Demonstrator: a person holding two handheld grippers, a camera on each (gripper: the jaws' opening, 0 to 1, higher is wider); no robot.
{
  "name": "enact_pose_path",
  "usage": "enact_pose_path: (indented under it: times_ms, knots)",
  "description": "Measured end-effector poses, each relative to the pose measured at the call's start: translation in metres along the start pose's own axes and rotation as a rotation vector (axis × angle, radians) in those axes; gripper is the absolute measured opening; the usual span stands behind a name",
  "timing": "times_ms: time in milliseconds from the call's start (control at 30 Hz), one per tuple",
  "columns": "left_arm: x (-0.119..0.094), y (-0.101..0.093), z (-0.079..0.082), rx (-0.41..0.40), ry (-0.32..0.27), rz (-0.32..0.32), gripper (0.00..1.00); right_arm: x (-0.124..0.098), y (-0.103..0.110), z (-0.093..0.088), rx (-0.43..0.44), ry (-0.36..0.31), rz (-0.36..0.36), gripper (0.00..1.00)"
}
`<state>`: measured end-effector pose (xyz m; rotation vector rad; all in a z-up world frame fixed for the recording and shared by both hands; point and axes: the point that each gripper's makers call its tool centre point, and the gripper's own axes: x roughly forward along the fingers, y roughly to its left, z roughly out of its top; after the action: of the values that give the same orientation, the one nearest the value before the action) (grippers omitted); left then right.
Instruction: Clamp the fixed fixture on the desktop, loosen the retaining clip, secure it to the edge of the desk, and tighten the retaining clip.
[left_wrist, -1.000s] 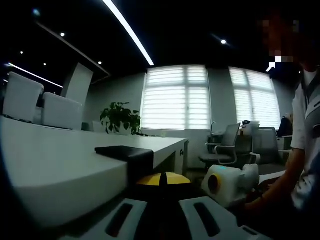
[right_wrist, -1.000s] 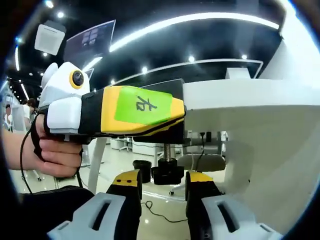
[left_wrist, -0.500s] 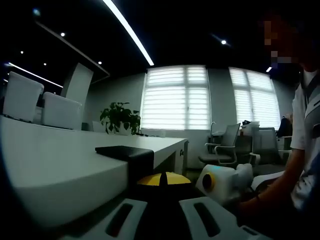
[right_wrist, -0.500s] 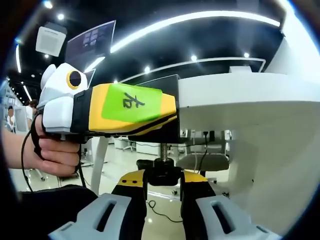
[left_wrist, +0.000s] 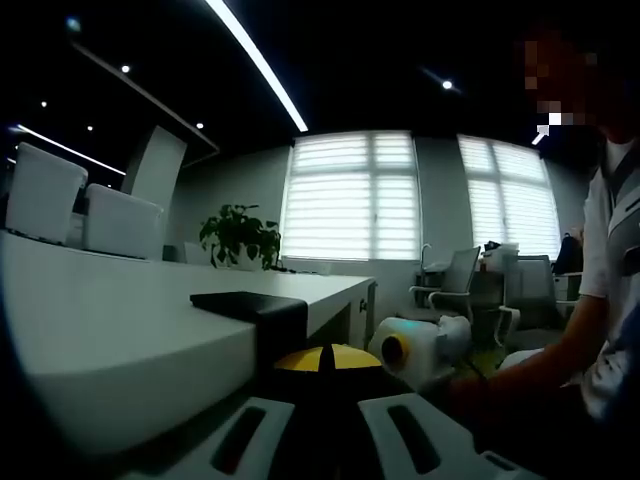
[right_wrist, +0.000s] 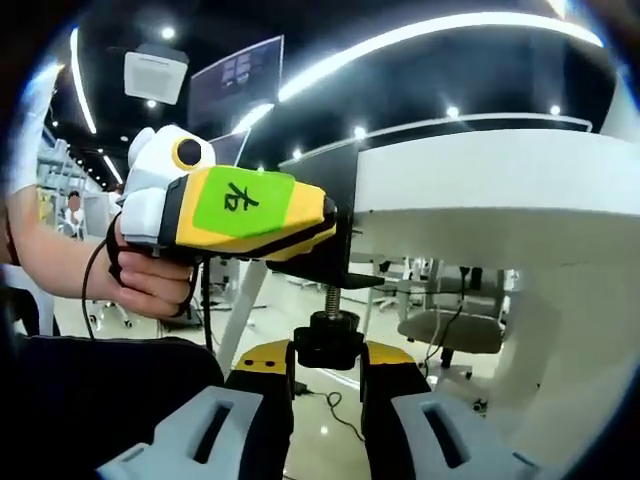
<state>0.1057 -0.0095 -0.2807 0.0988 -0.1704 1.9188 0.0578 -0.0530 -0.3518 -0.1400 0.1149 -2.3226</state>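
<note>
My left gripper view is dim and underexposed; light comes from the blinded windows (left_wrist: 352, 195) far off and a ceiling strip light (left_wrist: 255, 62), leaving the near desk edge (left_wrist: 120, 370) in shadow. My right gripper view is brighter, with glare from curved ceiling strips (right_wrist: 440, 40) and fisheye bending at the edges

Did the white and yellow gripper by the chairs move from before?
Yes. In the left gripper view the right gripper has slid leftward, away from the office chair and closer to the desk, which sits unchanged.
</note>
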Motion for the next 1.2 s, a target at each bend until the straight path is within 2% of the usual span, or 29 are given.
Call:
enact_pose_path:
  times_ms: [333, 533, 700, 767, 800, 833, 1000, 1067, 1200]
  knots:
    - [0.000, -0.002, 0.000, 0.004, 0.003, 0.000, 0.01, -0.007, -0.003, 0.000, 0.024, -0.004, -0.083, 0.23]
    - [0.000, 0.000, 0.000, 0.003, 0.002, -0.001, 0.01, -0.019, -0.006, 0.008, 0.089, -0.043, -0.237, 0.27]
    - [0.001, 0.001, 0.000, 0.005, 0.002, 0.004, 0.01, -0.016, -0.002, 0.009, 0.066, -0.034, -0.322, 0.28]
    - [0.001, 0.001, 0.000, 0.006, 0.002, 0.005, 0.01, -0.013, -0.006, 0.004, 0.014, 0.013, -0.368, 0.28]
    - [0.001, 0.002, 0.000, 0.007, 0.003, 0.006, 0.01, -0.012, -0.009, 0.008, -0.039, 0.011, -0.404, 0.28]
    - [0.001, 0.002, 0.000, 0.008, 0.004, 0.007, 0.01, -0.010, -0.009, 0.009, -0.056, 0.009, -0.409, 0.28]
    - [0.000, 0.002, 0.000, 0.004, 0.002, 0.006, 0.01, -0.004, -0.014, 0.009, -0.003, 0.010, -0.418, 0.24]
    - [0.000, 0.002, 0.000, 0.004, 0.003, 0.006, 0.01, -0.004, -0.015, 0.009, 0.034, 0.006, -0.404, 0.24]
    - [-0.001, 0.002, 0.000, 0.000, 0.001, 0.004, 0.01, -0.005, -0.015, 0.010, 0.027, -0.006, -0.365, 0.24]
